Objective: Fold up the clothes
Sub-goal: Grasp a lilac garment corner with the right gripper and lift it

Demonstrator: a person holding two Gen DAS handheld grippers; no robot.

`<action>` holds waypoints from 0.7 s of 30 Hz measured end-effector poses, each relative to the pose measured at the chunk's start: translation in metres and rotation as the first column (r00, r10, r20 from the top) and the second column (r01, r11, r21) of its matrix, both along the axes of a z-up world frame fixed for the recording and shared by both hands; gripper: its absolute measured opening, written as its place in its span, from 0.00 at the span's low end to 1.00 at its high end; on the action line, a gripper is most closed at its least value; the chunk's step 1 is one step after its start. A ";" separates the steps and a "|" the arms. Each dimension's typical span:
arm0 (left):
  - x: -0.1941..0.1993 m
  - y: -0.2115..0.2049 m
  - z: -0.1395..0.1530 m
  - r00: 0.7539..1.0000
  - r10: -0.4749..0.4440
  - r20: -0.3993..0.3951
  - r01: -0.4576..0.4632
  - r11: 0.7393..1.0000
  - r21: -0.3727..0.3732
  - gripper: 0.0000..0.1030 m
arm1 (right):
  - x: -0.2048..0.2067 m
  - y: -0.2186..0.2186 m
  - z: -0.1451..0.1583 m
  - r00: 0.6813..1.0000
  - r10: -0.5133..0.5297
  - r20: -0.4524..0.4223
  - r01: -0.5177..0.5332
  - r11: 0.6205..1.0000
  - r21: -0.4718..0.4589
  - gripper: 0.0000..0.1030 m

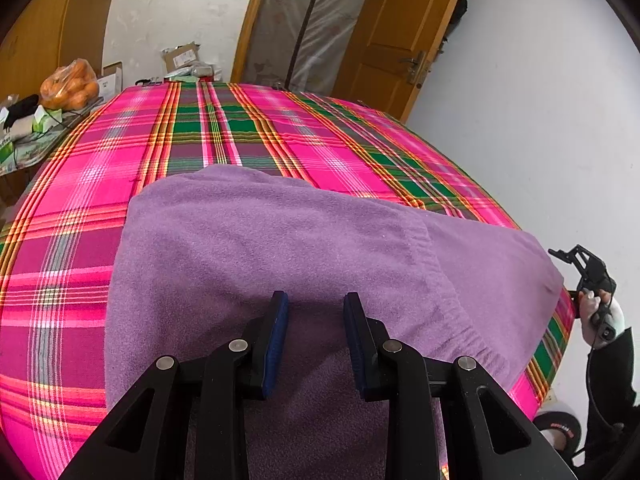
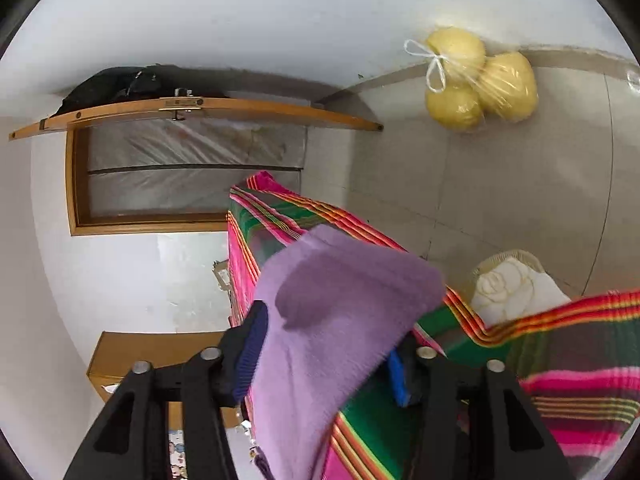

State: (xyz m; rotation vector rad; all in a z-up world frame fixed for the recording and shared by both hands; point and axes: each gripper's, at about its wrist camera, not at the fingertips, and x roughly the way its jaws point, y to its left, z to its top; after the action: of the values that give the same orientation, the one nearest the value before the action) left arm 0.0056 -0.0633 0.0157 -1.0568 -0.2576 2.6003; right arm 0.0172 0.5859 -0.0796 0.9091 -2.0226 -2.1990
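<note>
Purple fleece garment (image 1: pixel 280 248) lies partly folded on the plaid bed cover (image 1: pixel 80 240); left gripper (image 1: pixel 316 344) half-open above it, right gripper (image 2: pixel 324 356) wide around its corner, folding unfinished.

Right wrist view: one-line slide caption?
Right gripper, jaws wide, straddles a corner of the purple garment at the edge of the plaid-covered bed.
</note>
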 end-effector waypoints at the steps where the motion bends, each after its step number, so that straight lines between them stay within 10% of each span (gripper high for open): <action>1: 0.000 0.000 0.000 1.000 0.000 0.000 0.000 1.000 0.002 0.29 | -0.001 -0.001 0.003 1.000 -0.003 -0.005 0.003 1.000 0.017 0.37; 8: -0.001 -0.004 0.000 1.000 -0.002 0.002 0.002 1.000 0.023 0.29 | -0.002 -0.003 0.027 0.999 -0.009 -0.050 0.015 0.992 0.126 0.14; 21: 0.002 -0.008 -0.001 1.000 0.000 -0.003 0.000 0.998 0.056 0.29 | 0.005 -0.047 0.114 0.978 0.109 -0.176 -0.044 0.940 0.338 0.12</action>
State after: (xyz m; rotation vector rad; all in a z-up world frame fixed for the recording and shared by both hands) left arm 0.0072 -0.0717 0.0150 -1.0330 -0.3280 2.5787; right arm 0.0221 0.5392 0.0345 0.7440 -1.5342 -2.5192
